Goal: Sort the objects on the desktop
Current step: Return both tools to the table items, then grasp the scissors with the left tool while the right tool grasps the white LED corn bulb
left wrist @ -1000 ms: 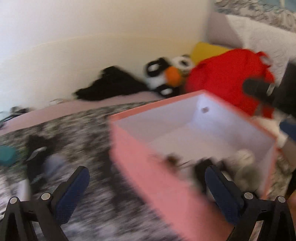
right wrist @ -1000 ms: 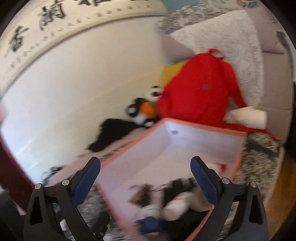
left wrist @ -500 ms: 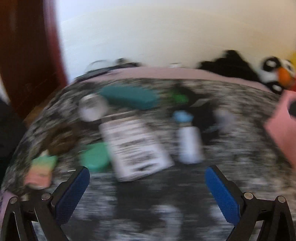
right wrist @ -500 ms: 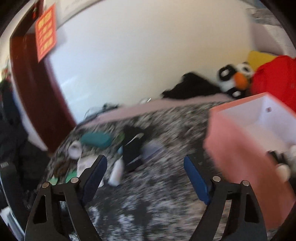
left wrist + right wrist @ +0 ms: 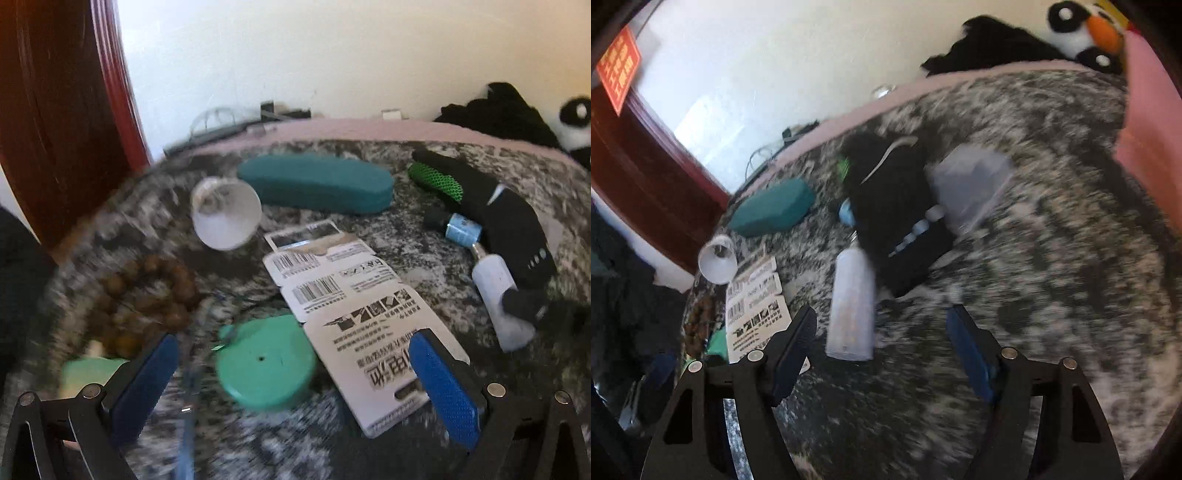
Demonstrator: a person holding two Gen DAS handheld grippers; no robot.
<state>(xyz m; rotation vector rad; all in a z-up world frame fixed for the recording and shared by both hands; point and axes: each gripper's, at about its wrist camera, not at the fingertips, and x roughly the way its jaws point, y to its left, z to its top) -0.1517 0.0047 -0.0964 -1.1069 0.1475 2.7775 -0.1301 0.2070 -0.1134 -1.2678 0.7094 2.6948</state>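
My left gripper (image 5: pixel 293 376) is open, low over a grey mottled blanket (image 5: pixel 369 443). A round green box (image 5: pixel 266 363) and a white printed card pack (image 5: pixel 354 306) lie just ahead of its fingers. Further off lie a teal case (image 5: pixel 314 182), a white cup (image 5: pixel 225 212) on its side, brown beads (image 5: pixel 147 295) and a black sock (image 5: pixel 491 210). My right gripper (image 5: pixel 882 349) holds nothing and its jaws are closing. A white bottle (image 5: pixel 851 299) lies just ahead of its fingertips, apart from the pads. Next to that bottle is the black sock (image 5: pixel 897 206).
The pink box (image 5: pixel 1152 147) shows at the right edge of the right wrist view, with a penguin plush (image 5: pixel 1086 33) behind it. A clear plastic piece (image 5: pixel 971 181) lies beside the sock. A dark red door frame (image 5: pixel 55 110) stands at the left. Open blanket (image 5: pixel 1052 277) lies to the right.
Both views swung left from the pink box to the scattered objects and came lower and closer to them. The right gripper's jaws have narrowed. The left jaws stayed wide.
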